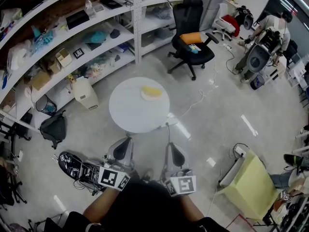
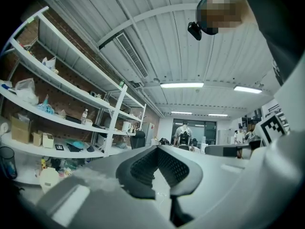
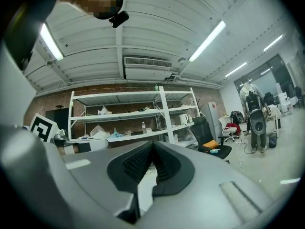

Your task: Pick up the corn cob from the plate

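Two grippers: the left gripper and the right gripper are held side by side just short of the near edge of the round white table, both pointing level toward it.

Left gripper jaws: together. In the left gripper view the dark ribbed pads meet at their tips with nothing between them.

Right gripper jaws: together as well. The right gripper view shows the pads closed tip to tip and empty.

Marker cubes: one sits at the back of each gripper, the left cube and the right cube, close to the person's arms at the bottom of the head view.

Corn cob: yellow, lying on the plate and not touched by anything. It is well apart from both grippers, across the table from them.

Plate: pale, resting near the table's far edge, a little right of its middle.

Shelves: white, loaded with boxes and clutter, running along the wall to the left of the table.

Office chair: black, with an orange cushion on the seat, standing on the floor beyond the table's far edge.
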Tool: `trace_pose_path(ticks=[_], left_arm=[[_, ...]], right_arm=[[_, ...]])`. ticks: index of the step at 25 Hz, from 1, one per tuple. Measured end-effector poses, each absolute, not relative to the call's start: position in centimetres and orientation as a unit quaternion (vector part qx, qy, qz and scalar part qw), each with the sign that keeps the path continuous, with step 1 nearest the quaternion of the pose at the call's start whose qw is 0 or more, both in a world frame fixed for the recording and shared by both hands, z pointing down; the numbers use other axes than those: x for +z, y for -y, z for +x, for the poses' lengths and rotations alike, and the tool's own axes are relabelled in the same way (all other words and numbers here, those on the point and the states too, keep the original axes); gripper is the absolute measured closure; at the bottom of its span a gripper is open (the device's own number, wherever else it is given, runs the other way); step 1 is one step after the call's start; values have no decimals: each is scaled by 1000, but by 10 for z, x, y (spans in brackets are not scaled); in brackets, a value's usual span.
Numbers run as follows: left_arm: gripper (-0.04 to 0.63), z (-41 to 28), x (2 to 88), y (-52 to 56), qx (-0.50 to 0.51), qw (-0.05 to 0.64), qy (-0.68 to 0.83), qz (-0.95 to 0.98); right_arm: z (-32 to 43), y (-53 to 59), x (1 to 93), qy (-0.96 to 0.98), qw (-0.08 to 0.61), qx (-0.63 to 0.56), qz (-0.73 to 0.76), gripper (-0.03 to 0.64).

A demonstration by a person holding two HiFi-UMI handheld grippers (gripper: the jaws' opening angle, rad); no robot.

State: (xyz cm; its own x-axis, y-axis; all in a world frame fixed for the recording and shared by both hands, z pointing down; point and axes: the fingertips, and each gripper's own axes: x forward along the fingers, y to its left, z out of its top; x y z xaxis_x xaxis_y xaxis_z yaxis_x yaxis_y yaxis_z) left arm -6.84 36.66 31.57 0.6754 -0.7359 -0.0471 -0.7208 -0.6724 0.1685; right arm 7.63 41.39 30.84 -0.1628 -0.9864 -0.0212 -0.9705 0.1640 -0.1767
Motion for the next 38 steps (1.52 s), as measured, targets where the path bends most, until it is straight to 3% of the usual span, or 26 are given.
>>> trace_pose_path(ticks=[10, 38], left_arm=[[594, -66, 322, -333, -57, 66, 406, 910], [594, -76, 319, -108, -69, 98, 365, 923]], right_arm=[[86, -379, 317, -754, 67, -70, -650, 607], [64, -166, 308, -734, 30, -74, -674, 609]])
